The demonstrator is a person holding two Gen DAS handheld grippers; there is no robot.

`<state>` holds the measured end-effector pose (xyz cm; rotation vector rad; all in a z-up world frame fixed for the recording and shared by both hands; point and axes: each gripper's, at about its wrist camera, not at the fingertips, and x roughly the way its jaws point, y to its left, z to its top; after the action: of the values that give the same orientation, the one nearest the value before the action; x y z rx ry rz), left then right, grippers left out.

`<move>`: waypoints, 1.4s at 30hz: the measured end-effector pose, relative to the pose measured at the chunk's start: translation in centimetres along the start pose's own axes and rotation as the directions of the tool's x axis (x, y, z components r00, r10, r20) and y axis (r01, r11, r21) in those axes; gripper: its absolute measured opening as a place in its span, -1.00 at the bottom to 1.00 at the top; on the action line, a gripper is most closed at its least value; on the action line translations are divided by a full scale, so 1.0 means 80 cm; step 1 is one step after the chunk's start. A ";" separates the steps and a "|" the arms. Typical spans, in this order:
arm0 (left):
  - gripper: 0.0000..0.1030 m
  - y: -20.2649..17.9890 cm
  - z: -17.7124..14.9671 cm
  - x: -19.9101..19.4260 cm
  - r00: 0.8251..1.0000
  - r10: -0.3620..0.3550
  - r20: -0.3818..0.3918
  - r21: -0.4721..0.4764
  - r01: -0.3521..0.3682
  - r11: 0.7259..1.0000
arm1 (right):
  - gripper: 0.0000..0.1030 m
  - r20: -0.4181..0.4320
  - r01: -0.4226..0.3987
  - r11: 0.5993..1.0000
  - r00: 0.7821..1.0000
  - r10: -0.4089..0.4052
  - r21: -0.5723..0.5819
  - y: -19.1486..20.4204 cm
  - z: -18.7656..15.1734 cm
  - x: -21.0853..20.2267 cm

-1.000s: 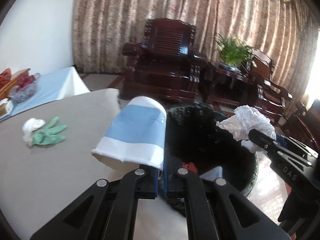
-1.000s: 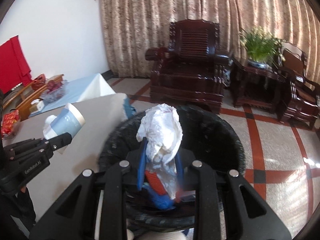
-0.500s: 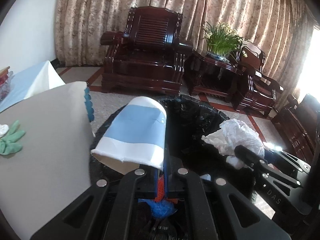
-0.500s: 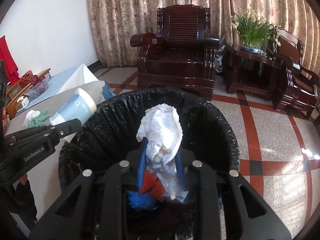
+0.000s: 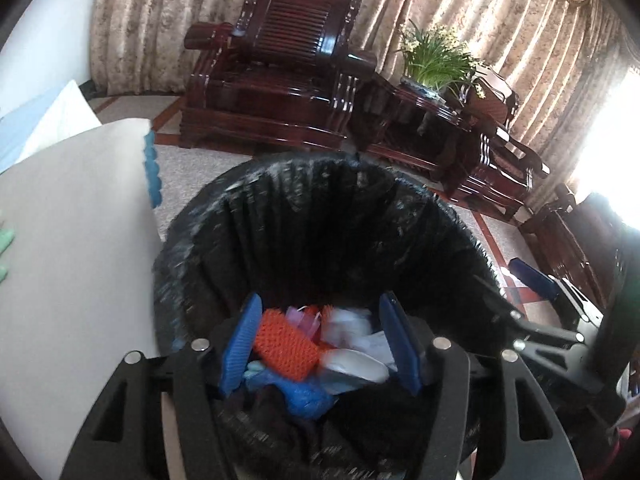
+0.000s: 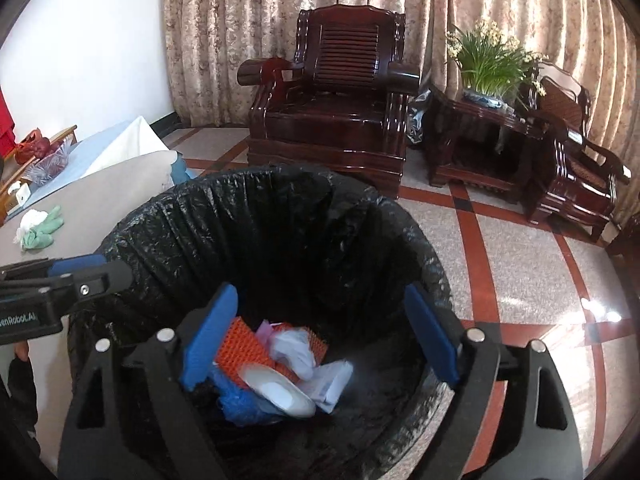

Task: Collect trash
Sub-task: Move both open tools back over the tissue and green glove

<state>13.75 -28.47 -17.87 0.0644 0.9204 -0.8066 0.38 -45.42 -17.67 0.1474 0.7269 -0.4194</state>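
Left wrist view: left gripper [image 5: 320, 340] is hanging over the black-lined bin [image 5: 420, 216], jaws opening, nothing between them. Right gripper [image 6: 320, 332] is doing the same, jaws spreading, empty. Trash is lying at the bottom of the bin: paper cup [image 6: 280, 390], crumpled tissue [image 6: 296, 346], orange mesh [image 6: 240, 348], blue bag [image 6: 236, 402]. Grey table [image 6: 92, 216] is sitting just beside the bin, green glove [image 6: 42, 232] lying on it. Tiled floor [image 6: 516, 264] and dark wooden armchair [image 6: 332, 120] are sitting beyond the bin, curtains [image 6: 256, 20] behind.

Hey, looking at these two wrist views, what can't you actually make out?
- Bin bottom: right wrist view, hidden under the trash pile.
- Green glove: left wrist view, cut off by the left edge.
- Paper cup: left wrist view, blurred.
- Items on the far table: right wrist view, too small.
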 end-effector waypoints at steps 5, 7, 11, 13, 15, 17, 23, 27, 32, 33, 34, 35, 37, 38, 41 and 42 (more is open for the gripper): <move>0.33 0.021 -0.019 -0.042 0.996 0.068 0.059 -0.013 -0.068 0.998 | 0.78 0.012 -0.020 1.000 1.000 0.020 0.015 0.016 -0.002 -0.022; 0.41 0.033 -0.027 -0.065 0.991 0.104 0.088 -0.014 -0.103 0.995 | 0.84 0.016 -0.039 0.999 0.999 0.038 0.023 0.027 0.000 -0.033; 0.58 0.062 -0.041 -0.108 0.975 0.179 0.135 -0.039 -0.175 0.984 | 0.87 0.037 -0.071 0.997 0.997 0.071 0.019 0.054 0.008 -0.051; 0.65 0.079 -0.047 -0.132 0.961 0.226 0.158 -0.057 -0.220 0.974 | 0.88 0.046 -0.094 0.996 0.995 0.093 0.010 0.072 0.012 -0.059; 0.71 0.095 -0.055 -0.153 0.947 0.266 0.179 -0.082 -0.255 0.964 | 0.88 0.056 -0.116 0.993 0.992 0.116 -0.004 0.090 0.019 -0.066; 0.72 0.117 -0.062 -0.175 0.933 0.303 0.193 -0.110 -0.287 0.952 | 0.89 0.063 -0.142 0.990 0.988 0.143 -0.022 0.113 0.024 -0.071; 0.73 0.184 -0.081 -0.230 0.886 0.409 0.218 -0.205 -0.368 0.907 | 0.90 0.067 -0.215 0.972 0.973 0.222 -0.092 0.191 0.043 -0.076; 0.73 0.237 -0.095 -0.262 0.847 0.486 0.216 -0.272 -0.426 0.863 | 0.90 0.062 -0.261 0.957 0.961 0.270 -0.126 0.247 0.050 -0.069; 0.73 0.296 -0.110 -0.283 0.799 0.568 0.200 -0.325 -0.492 0.807 | 0.90 0.056 -0.311 0.935 0.944 0.325 -0.172 0.320 0.055 -0.050; 0.73 0.304 -0.113 -0.286 0.792 0.579 0.197 -0.330 -0.502 0.799 | 0.90 0.055 -0.321 0.929 0.940 0.336 -0.182 0.340 0.057 -0.045; 0.73 0.318 -0.116 -0.290 0.780 0.595 0.192 -0.339 -0.517 0.786 | 0.90 0.054 -0.329 0.925 0.937 0.344 -0.188 0.352 0.059 -0.041; 0.73 0.324 -0.118 -0.292 0.776 0.602 0.190 -0.343 -0.522 0.781 | 0.90 0.055 -0.337 0.921 0.934 0.353 -0.194 0.365 0.060 -0.037; 0.73 0.345 -0.122 -0.295 0.764 0.619 0.182 -0.359 -0.535 0.765 | 0.89 0.053 -0.351 0.913 0.928 0.369 -0.206 0.392 0.064 -0.027; 0.73 0.355 -0.123 -0.297 0.761 0.624 0.178 -0.366 -0.538 0.760 | 0.89 0.046 -0.361 0.908 0.925 0.378 -0.212 0.406 0.066 -0.020; 0.73 0.386 -0.127 -0.299 0.751 0.640 0.161 -0.394 -0.546 0.739 | 0.89 0.029 -0.383 0.889 0.915 0.402 -0.252 0.452 0.071 0.002; 0.73 0.398 -0.128 -0.299 0.748 0.645 0.153 -0.405 -0.548 0.732 | 0.89 0.025 -0.385 0.885 0.914 0.405 -0.262 0.463 0.071 0.008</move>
<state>19.15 12.25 -15.65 -0.0511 0.6824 -0.0275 19.87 -13.61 -14.36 0.0357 0.6459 0.0612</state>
